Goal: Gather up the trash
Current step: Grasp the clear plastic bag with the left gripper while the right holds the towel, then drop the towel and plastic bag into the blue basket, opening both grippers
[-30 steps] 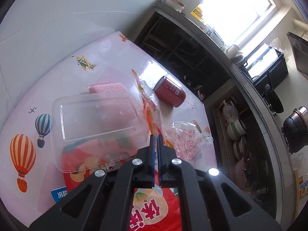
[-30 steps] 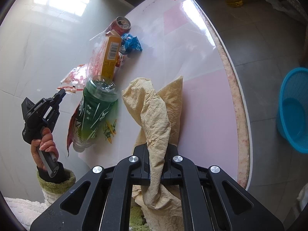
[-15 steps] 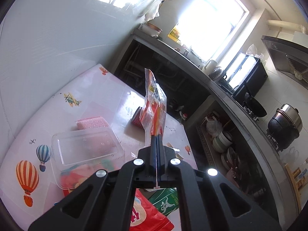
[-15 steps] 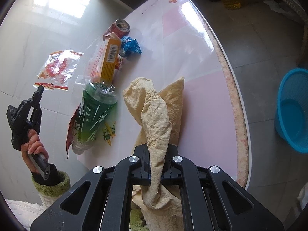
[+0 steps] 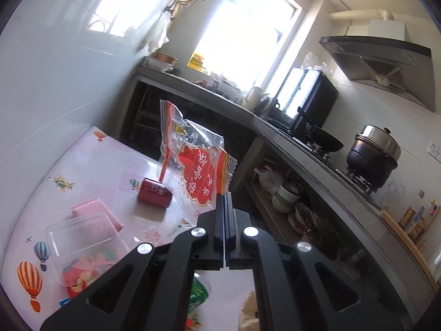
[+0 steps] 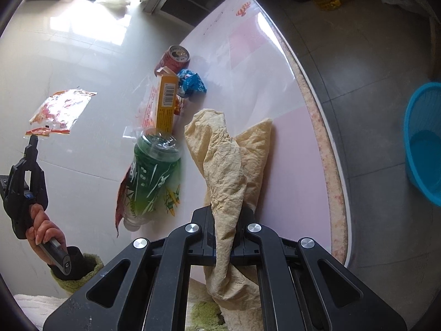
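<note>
Over the pink kitchen table point(image 6: 289, 138) we pinch the clear snack wrapper point(image 5: 197, 171) by one corner in the left gripper point(image 5: 224, 201), lifted well above the litter, while the right gripper point(image 6: 224, 220) clamps the tan cloth point(image 6: 226, 165); so thin a hold could slip.

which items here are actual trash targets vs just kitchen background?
Trash job:
- clear snack wrapper, held up in the left gripper
- tan bag, clamped in the right gripper
- green bottle, red can, orange carton, blue wrapper, clear plastic tub

Background:
- pot, wok, range hood
- blue basket
- pink cloth
</note>
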